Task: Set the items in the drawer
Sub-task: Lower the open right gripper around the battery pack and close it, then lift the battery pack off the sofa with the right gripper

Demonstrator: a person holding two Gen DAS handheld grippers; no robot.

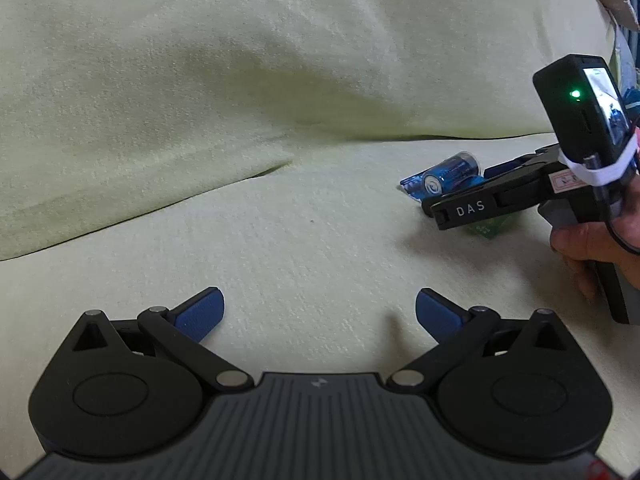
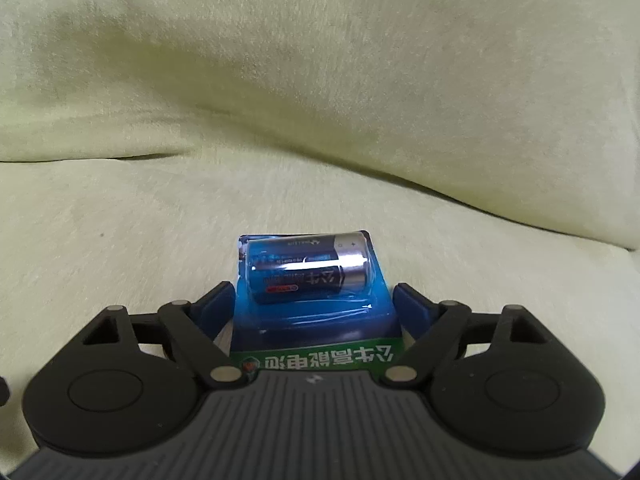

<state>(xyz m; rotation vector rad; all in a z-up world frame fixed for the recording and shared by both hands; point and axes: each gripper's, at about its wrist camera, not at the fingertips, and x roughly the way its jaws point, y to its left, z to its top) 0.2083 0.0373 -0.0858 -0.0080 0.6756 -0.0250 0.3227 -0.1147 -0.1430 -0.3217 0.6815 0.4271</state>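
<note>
A: All around you is a pale yellow-green fleecy sofa cushion (image 2: 120, 240), soft and yielding; no drawer shows.

B: And the right tool (image 2: 313, 300)?

A: Its fingers stand apart beside the battery pack (image 2: 308, 280), not clamped. The glossy blister is slippery and may slide or sink into the fleece when you close. Your left tool (image 1: 320, 312) stands wide apart, holding nothing.

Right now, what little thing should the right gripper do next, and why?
Probably squeeze shut. The right gripper has its blue fingers on either side of the battery pack, which lies on the cream cushion, but they look not yet closed on it.
</note>
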